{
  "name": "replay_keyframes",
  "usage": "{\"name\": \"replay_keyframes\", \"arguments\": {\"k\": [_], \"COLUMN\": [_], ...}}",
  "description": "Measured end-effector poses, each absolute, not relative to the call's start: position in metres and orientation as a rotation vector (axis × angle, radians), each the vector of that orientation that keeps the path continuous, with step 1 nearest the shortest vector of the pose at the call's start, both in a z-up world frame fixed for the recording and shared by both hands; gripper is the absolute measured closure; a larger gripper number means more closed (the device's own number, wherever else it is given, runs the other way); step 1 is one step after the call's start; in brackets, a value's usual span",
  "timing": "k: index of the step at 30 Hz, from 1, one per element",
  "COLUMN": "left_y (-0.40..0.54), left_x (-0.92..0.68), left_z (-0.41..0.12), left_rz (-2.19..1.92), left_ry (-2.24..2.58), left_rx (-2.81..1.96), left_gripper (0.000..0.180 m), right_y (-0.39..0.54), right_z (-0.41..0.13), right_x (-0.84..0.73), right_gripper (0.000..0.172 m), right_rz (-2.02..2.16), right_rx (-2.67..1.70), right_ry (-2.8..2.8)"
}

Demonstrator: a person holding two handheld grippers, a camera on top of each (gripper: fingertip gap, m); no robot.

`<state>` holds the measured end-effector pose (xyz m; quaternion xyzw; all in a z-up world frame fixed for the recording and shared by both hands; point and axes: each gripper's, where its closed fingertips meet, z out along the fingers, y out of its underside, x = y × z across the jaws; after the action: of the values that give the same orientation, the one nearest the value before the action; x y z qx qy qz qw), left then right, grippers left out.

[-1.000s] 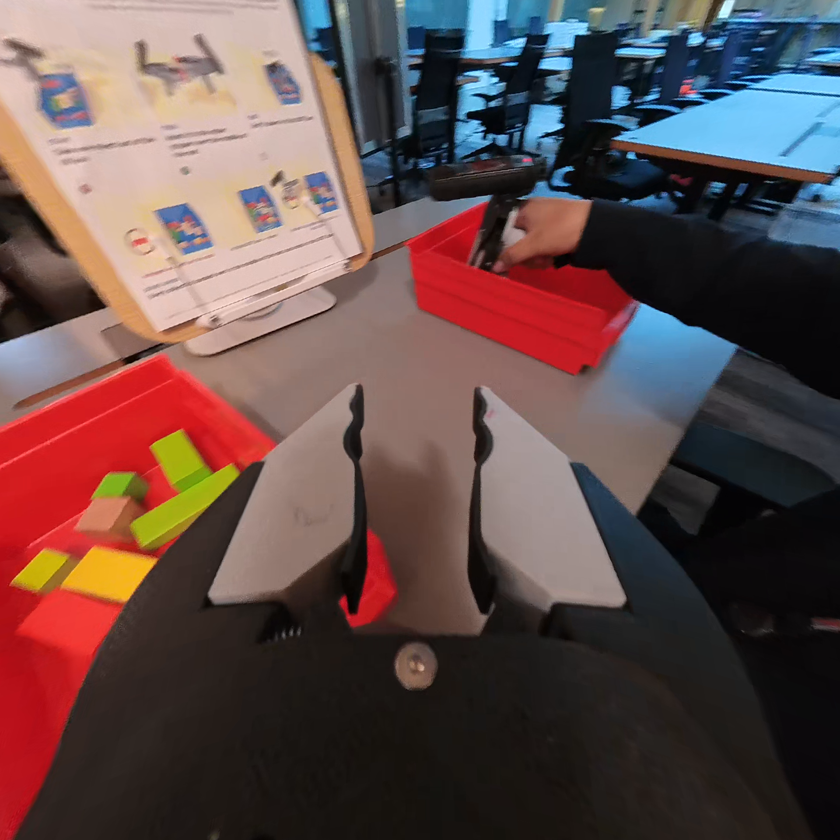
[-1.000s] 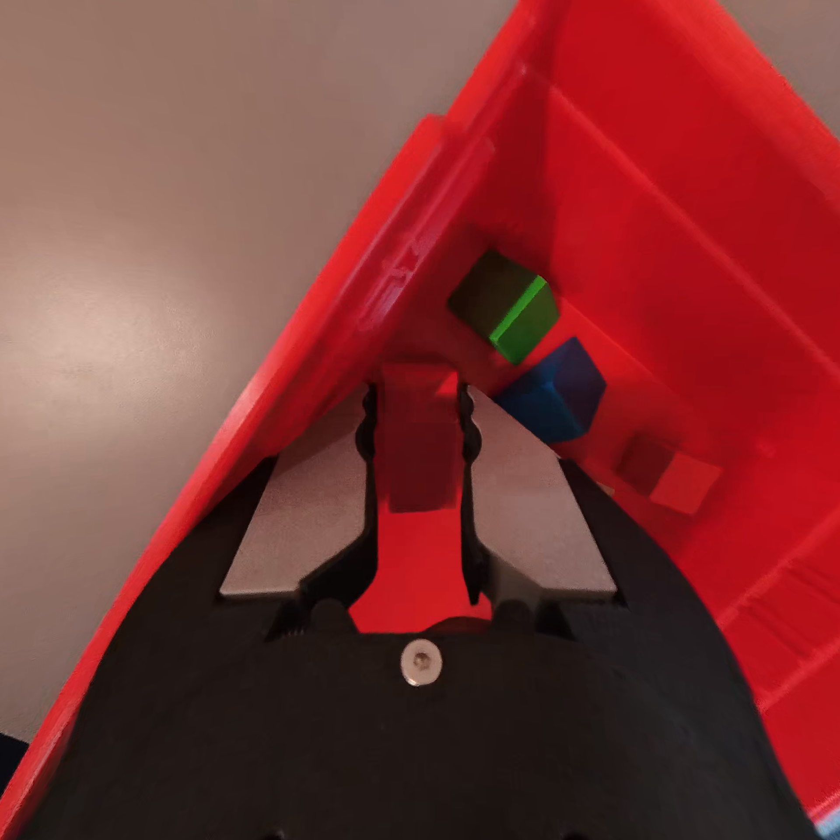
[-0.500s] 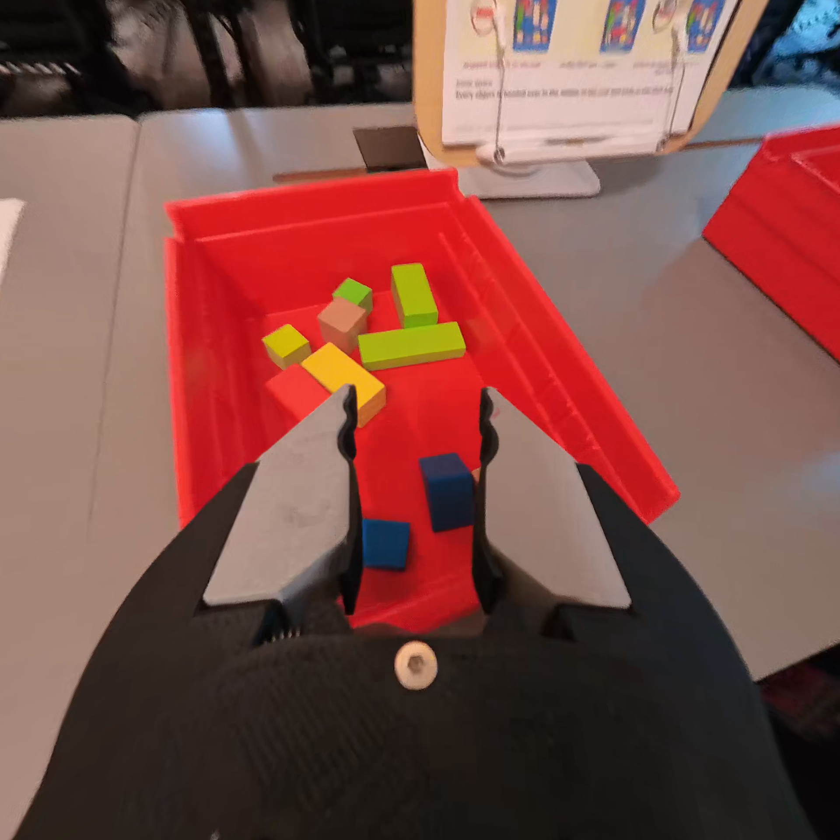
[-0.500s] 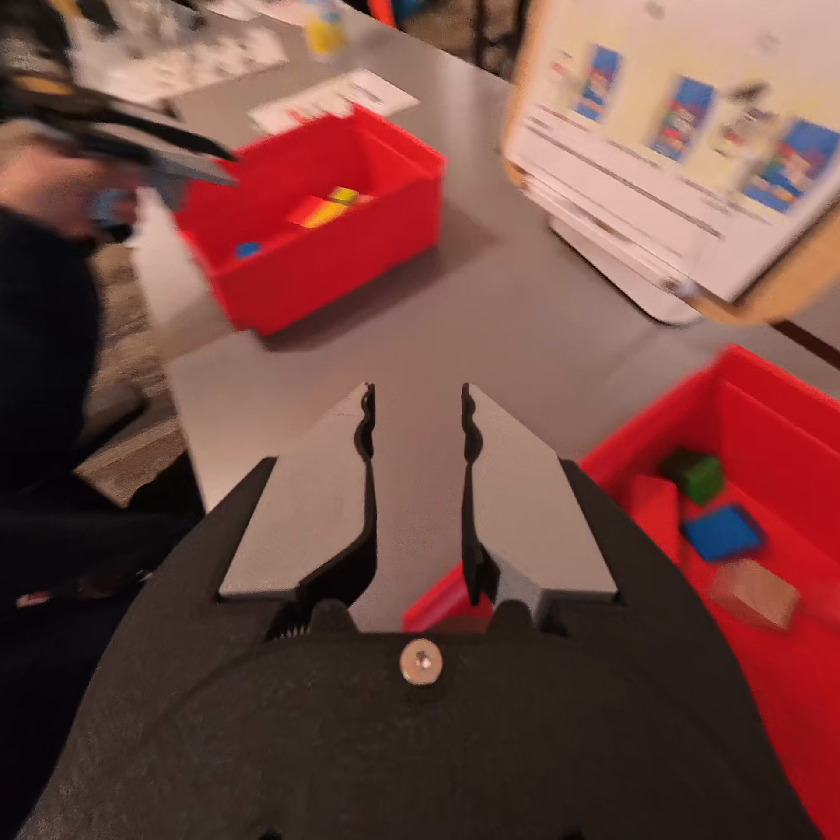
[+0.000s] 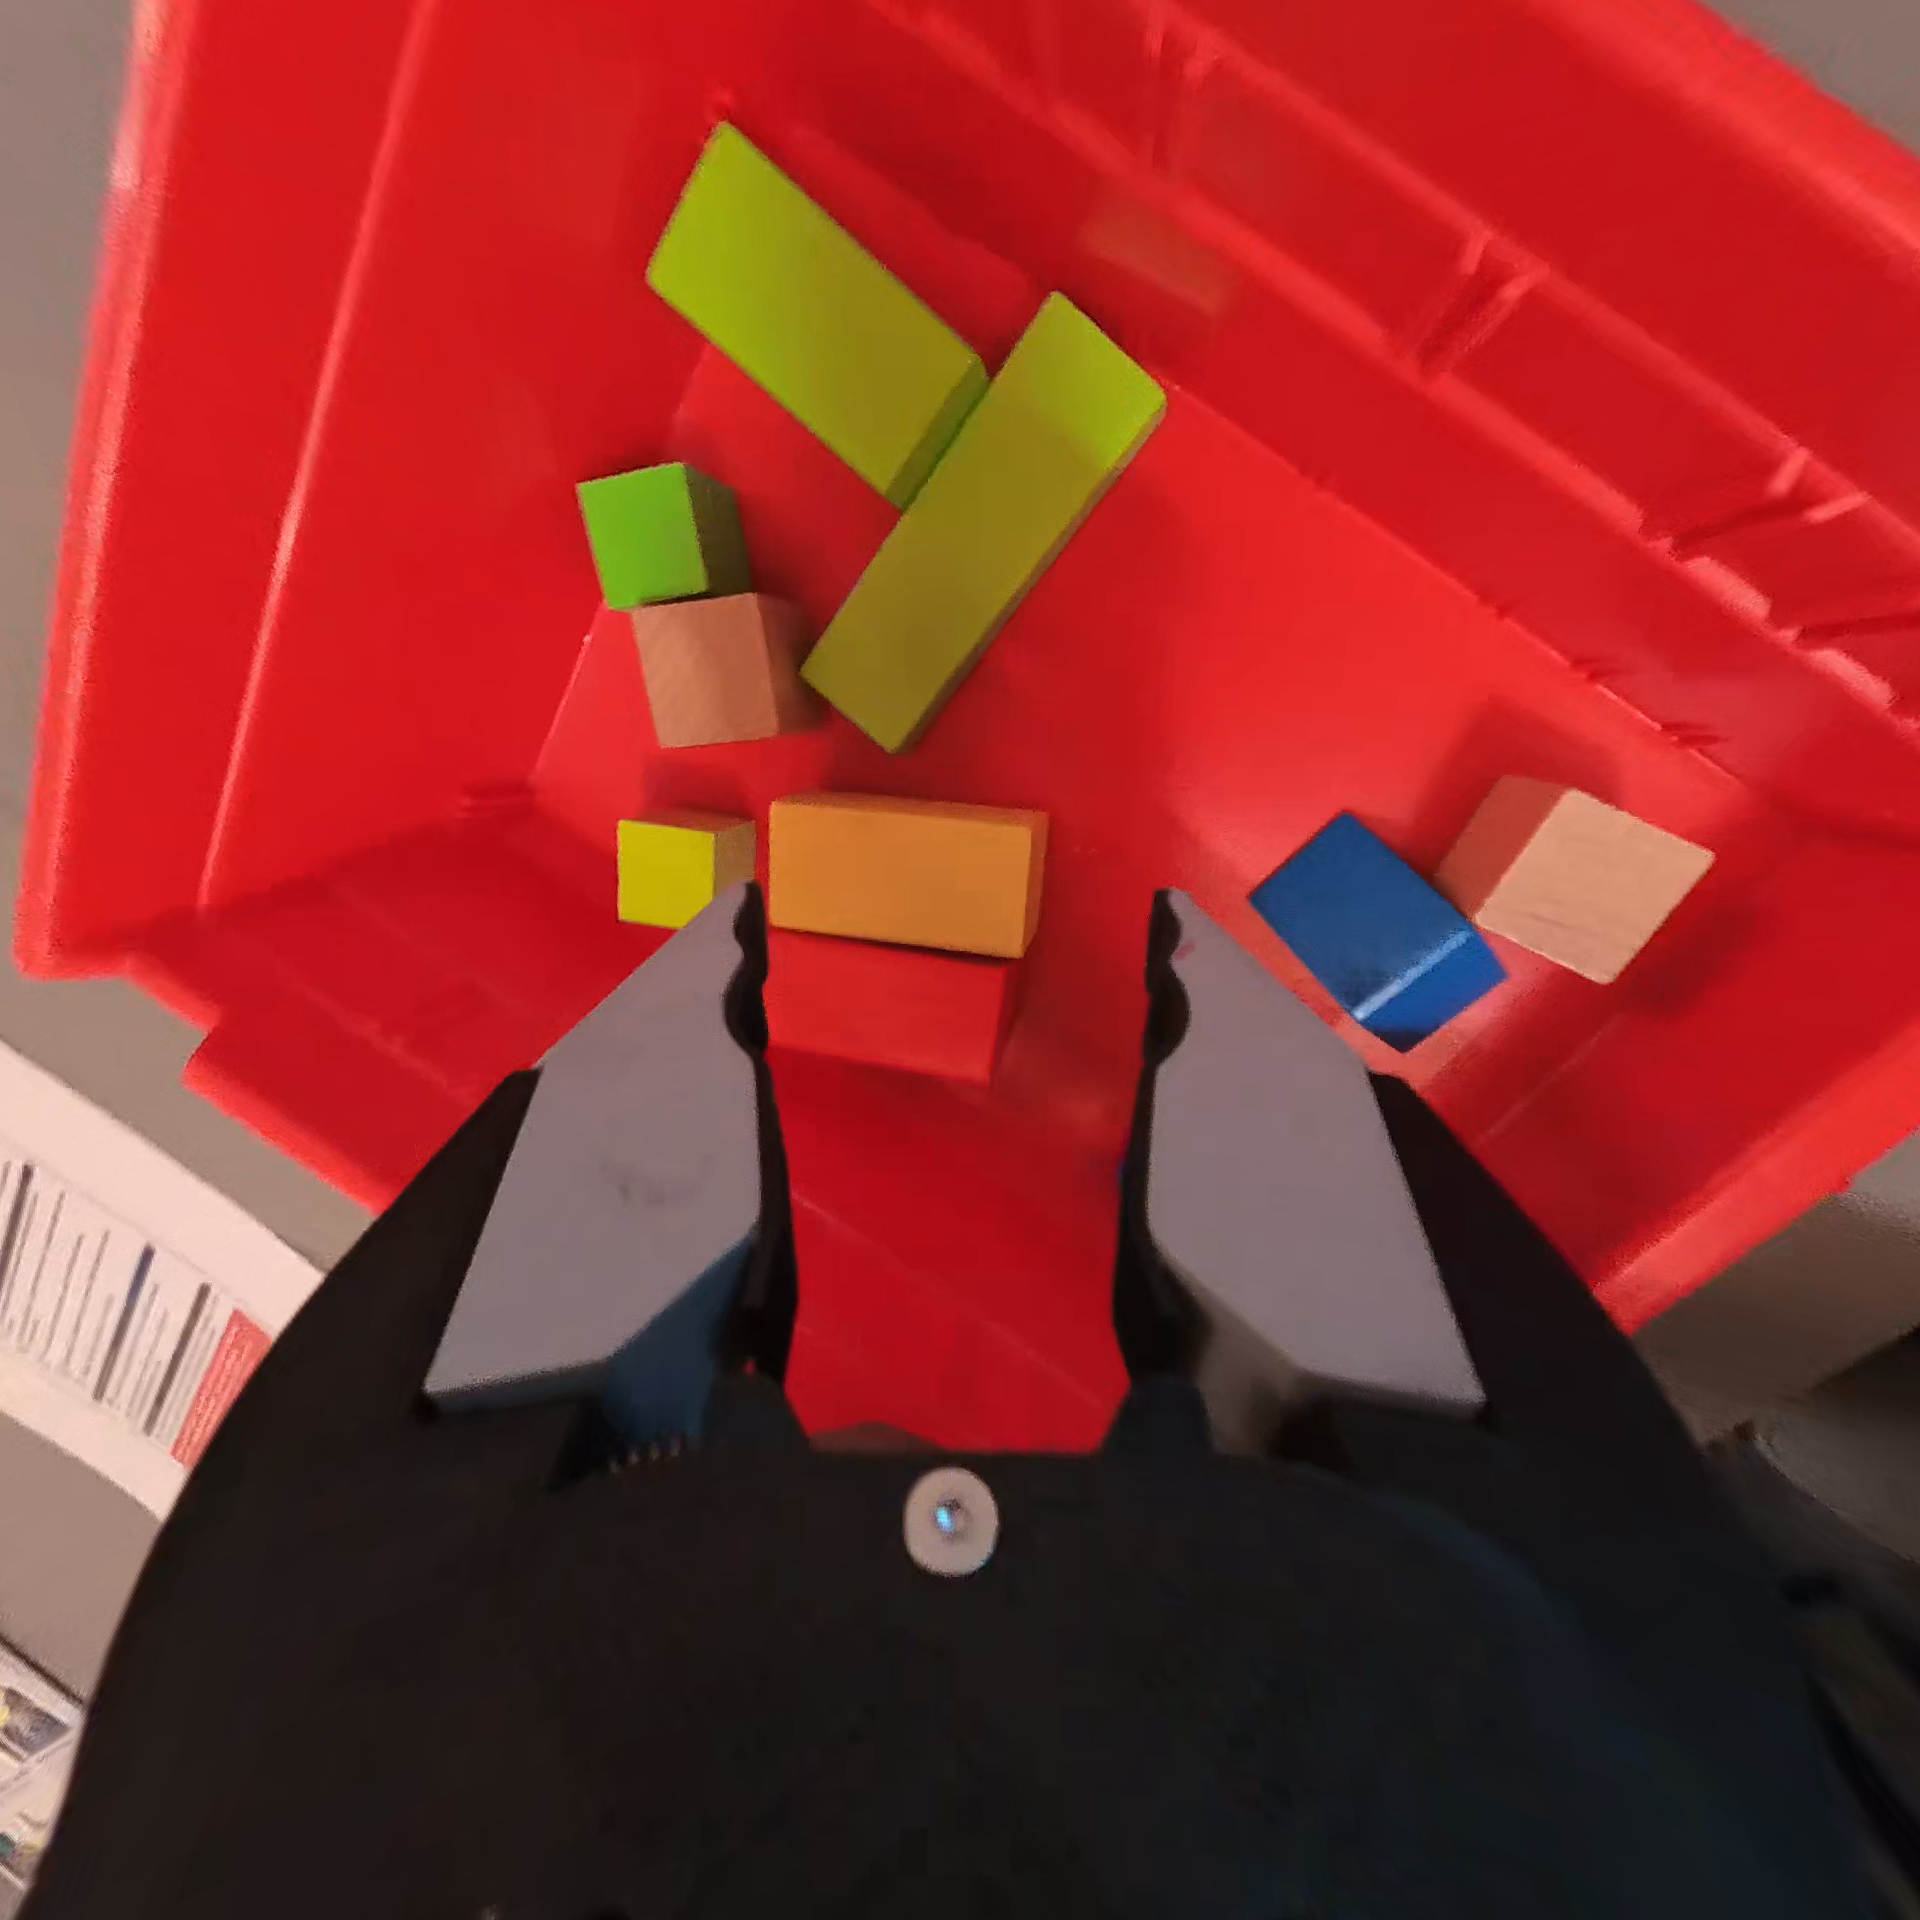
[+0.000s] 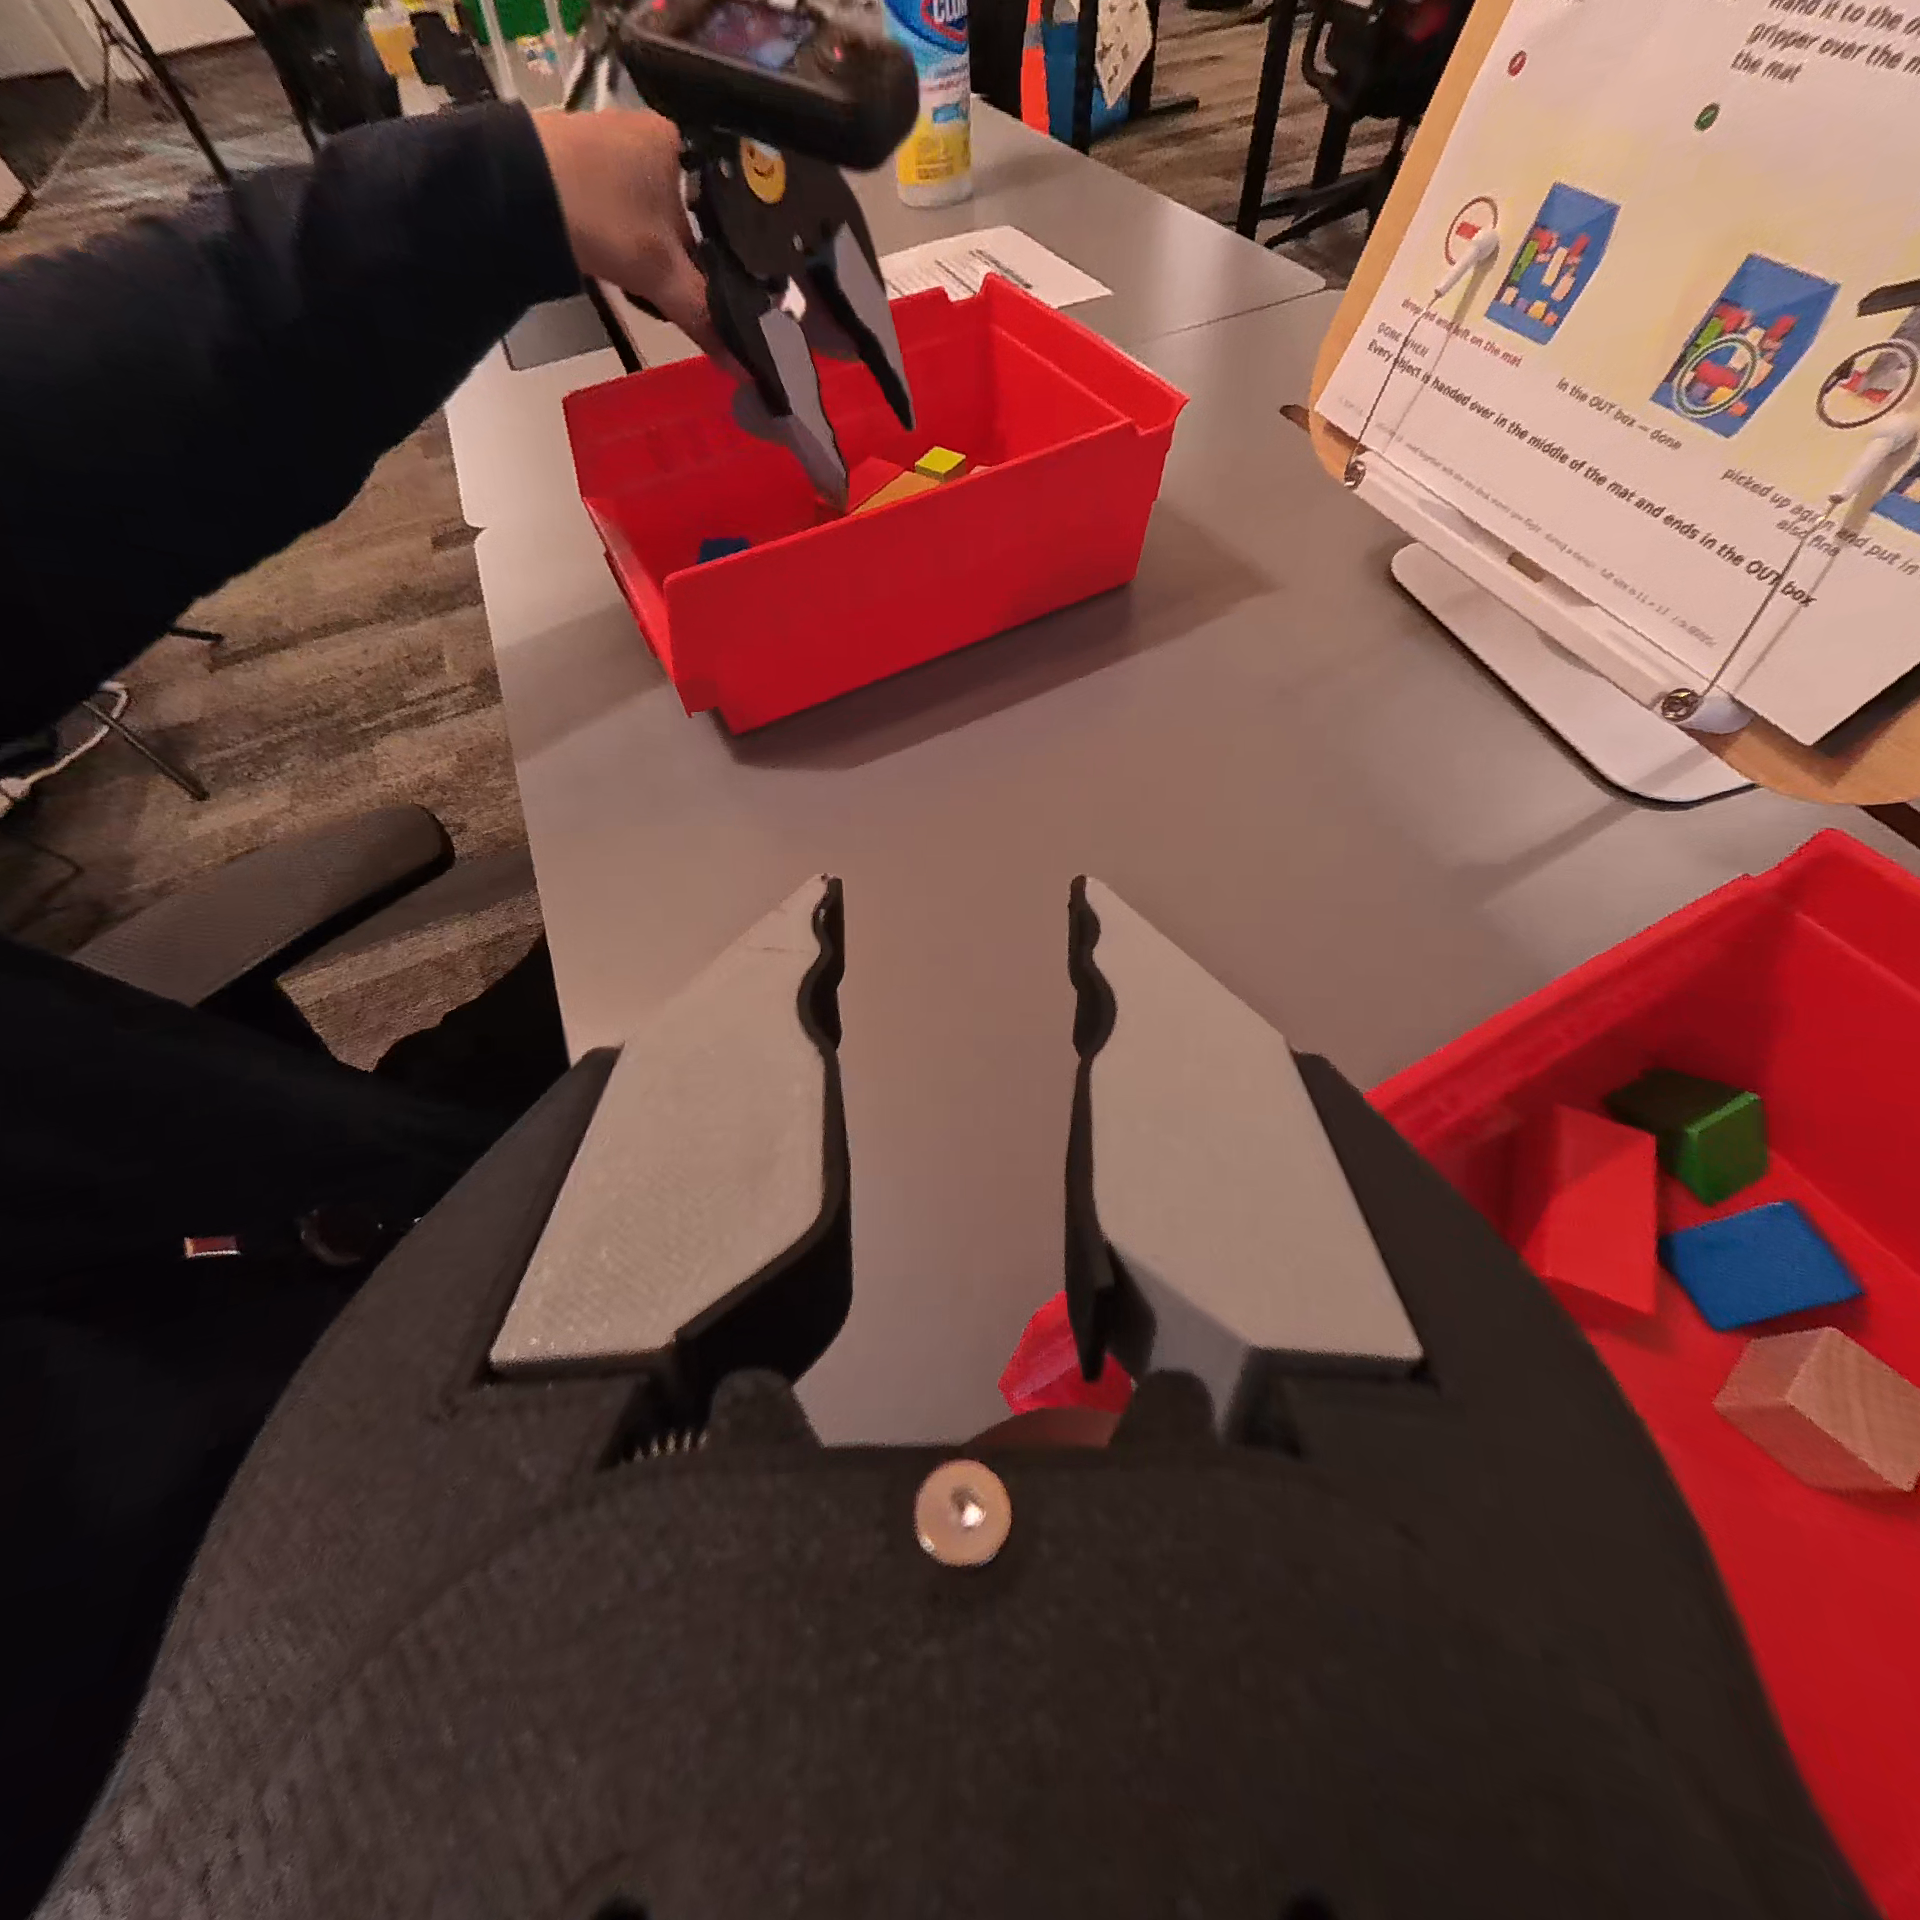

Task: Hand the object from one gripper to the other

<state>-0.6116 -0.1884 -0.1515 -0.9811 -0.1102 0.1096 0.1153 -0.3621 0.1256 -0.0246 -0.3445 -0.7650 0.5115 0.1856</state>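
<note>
Left gripper [image 5: 951, 914] reaches down into the far red bin [image 6: 1060, 416], jaws spread wide, gripping nothing.
Its fingertips straddle a red block [image 5: 883, 1013] under an orange block [image 5: 904, 873]; right gripper [image 6: 951, 894] hovers open and bare above the table [image 6: 1039, 790]; motion blur softens the bin's rim.

Left gripper [image 5: 951, 914] went from over the grey table [image 6: 1039, 790] down into the left red bin [image 5: 1351, 520], jaws spread wider, now straddling the red block [image 5: 883, 1013] without gripping. Right gripper [image 6: 951, 904] left the right red bin [image 6: 1766, 987], dropped its red block, hangs bare above the table, slightly wider.
</note>
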Motion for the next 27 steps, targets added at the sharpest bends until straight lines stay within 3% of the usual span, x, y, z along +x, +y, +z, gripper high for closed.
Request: {"name": "replay_keyframes", "arguments": {"k": [13, 19, 23, 27], "left_y": [-0.207, -0.203, -0.191, -0.148], "left_x": [-0.626, -0.625, -0.628, -0.611], "left_z": [-0.204, -0.205, -0.189, -0.132], "left_rz": [0.148, 0.155, 0.327, 0.577], "left_ry": [-0.302, -0.242, -0.129, 0.036], "left_rx": [-3.115, -3.121, -3.034, -2.723], "left_gripper": [0.109, 0.111, 0.112, 0.112], "right_y": [0.131, 0.129, 0.124, 0.106], "right_z": [-0.018, -0.019, -0.023, -0.026], "right_x": [-0.358, -0.358, -0.358, -0.354], "right_gripper": [0.131, 0.131, 0.131, 0.129], "right_rz": [1.439, 1.457, 1.490, 1.577], "right_rx": [-0.945, -0.933, -0.936, -0.901], "right_ry": [-2.128, -2.135, -2.162, -2.220]}}
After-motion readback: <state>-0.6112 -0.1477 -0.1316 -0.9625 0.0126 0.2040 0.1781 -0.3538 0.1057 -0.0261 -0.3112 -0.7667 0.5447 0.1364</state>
